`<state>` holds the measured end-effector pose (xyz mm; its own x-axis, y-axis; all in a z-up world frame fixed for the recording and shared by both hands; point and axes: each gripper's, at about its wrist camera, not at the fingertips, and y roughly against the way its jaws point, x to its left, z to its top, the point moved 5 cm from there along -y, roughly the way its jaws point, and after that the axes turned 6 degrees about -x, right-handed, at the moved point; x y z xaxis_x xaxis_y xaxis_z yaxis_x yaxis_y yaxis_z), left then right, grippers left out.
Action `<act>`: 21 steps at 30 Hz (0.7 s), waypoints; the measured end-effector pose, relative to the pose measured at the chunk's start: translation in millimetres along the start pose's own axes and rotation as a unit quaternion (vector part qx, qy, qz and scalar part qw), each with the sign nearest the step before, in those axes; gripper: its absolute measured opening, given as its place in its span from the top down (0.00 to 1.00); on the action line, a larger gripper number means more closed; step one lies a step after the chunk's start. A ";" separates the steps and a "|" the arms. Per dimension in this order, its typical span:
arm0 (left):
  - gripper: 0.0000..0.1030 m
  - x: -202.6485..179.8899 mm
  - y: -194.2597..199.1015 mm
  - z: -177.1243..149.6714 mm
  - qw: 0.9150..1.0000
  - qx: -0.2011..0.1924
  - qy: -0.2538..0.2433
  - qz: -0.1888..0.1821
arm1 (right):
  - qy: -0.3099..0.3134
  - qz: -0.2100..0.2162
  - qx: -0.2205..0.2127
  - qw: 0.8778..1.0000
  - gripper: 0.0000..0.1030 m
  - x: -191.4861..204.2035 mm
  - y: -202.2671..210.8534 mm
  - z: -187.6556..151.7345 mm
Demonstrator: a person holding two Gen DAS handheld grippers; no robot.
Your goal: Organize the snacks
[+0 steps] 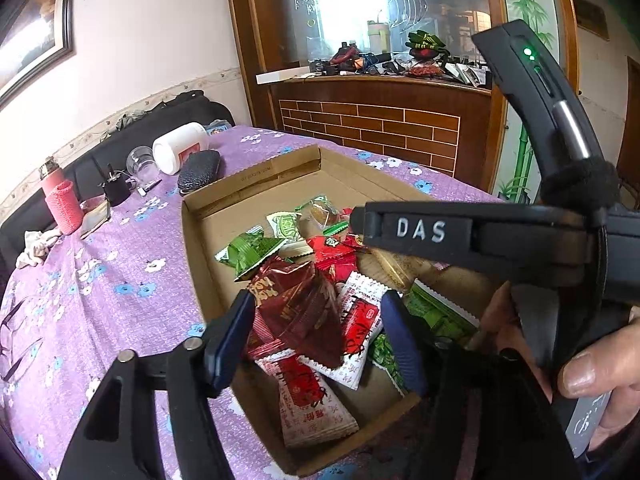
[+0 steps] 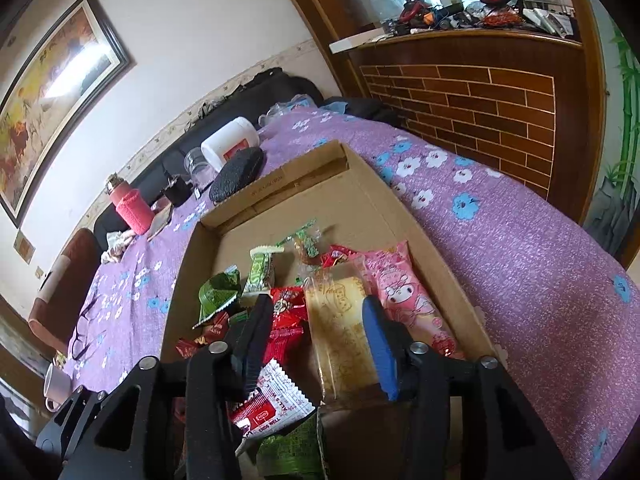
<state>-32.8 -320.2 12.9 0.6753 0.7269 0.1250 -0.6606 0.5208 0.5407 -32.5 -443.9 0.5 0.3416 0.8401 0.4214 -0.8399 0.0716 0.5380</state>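
A shallow cardboard tray [image 1: 192, 240] [image 2: 384, 200] on a purple flowered tablecloth holds several snack packets. My left gripper [image 1: 320, 316] is open above a dark red foil packet [image 1: 296, 304] and a white-and-red packet [image 1: 356, 320], its fingers on either side of them. My right gripper [image 2: 316, 320] is open over a red packet [image 2: 288, 316] and a clear-wrapped yellow cake [image 2: 340, 328]. A pink cartoon packet [image 2: 408, 296] lies right of the cake. Green packets [image 1: 248, 252] [image 2: 218, 292] lie further in. The right gripper's black body [image 1: 480, 236] crosses the left wrist view.
At the table's far left stand a white jar [image 1: 180, 146], a glass [image 1: 142, 164], a dark pouch [image 1: 200, 174], a pink bottle [image 1: 60, 200] and a black cup [image 1: 116, 190]. Glasses [image 2: 84, 328] and a white mug [image 2: 58, 384] are at the left. A brick-patterned counter [image 2: 480, 100] stands behind.
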 end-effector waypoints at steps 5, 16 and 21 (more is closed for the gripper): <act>0.14 6.1 20.8 4.5 1.000 -0.010 0.009 0.019 | 0.013 -0.018 -0.035 0.999 0.34 2.0 18.1 6.0; 0.00 42.1 79.3 -24.9 0.995 -0.004 -0.005 0.095 | 0.065 -0.054 -0.094 0.992 0.02 24.8 93.6 -30.5; 0.00 54.1 70.8 -43.5 0.993 0.031 0.005 0.109 | 0.067 -0.078 -0.097 0.990 0.02 25.6 101.6 -48.5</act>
<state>-57.3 -224.4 21.8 0.5141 0.8244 0.2369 -0.7697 0.3215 0.5516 -129.6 -389.1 30.6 0.4261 0.8733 0.2361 -0.8508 0.2982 0.4326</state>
